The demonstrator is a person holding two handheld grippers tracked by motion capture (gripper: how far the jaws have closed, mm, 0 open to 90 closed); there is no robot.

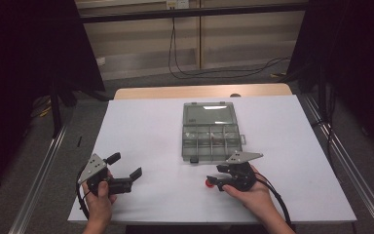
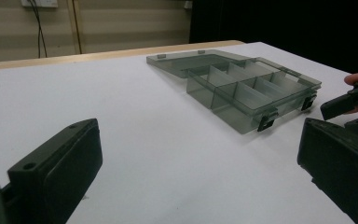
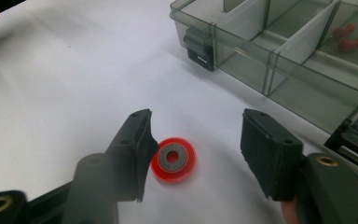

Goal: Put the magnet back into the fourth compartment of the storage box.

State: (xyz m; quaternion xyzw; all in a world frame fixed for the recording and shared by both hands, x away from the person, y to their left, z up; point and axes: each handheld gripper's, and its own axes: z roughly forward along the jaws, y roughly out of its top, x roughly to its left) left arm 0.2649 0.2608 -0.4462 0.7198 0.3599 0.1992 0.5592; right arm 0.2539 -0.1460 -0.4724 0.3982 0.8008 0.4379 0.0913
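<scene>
Both jaws of my right claw (image 3: 193, 156) straddle the red disc (image 3: 173, 159) on the table (image 3: 65, 93), open and not yet pinching, lined up to lift it toward the open organizer box (image 3: 279, 60), while my left claw (image 1: 124, 170) waits open and empty.

A red disc (image 3: 173, 159) with a grey centre lies flat on the white table (image 3: 74, 84), between the right gripper (image 3: 196, 154)'s two black fingers (image 3: 135, 149); one touches its rim, the other stands apart. Beyond lies an open smoky-clear compartment box (image 3: 279, 51), small red pieces (image 3: 349, 39) inside.
</scene>
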